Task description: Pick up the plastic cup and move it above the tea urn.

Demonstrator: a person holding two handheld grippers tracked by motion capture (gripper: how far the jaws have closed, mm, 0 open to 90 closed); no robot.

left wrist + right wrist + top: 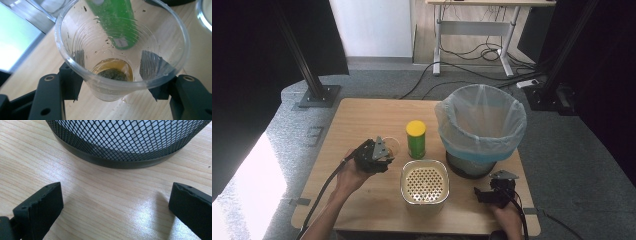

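Note:
A clear plastic cup [120,50] sits between the jaws of my left gripper [113,75], which is shut on its sides. A little amber liquid and a dark soggy clump [113,73] lie at its bottom, and dark specks stick to its wall. In the high view the left gripper [379,150] holds the cup [391,144] left of a green can with a yellow lid [416,139]. My right gripper [492,192] rests open near the table's front right. Between its wide-apart jaws is bare wood [115,207], just short of the black mesh bin [125,142].
The mesh bin, lined with a pale blue bag [481,122], stands at the right of the wooden table [362,115]. A cream container with a perforated insert [425,186] sits at the front middle. Cables and a desk frame lie on the floor beyond.

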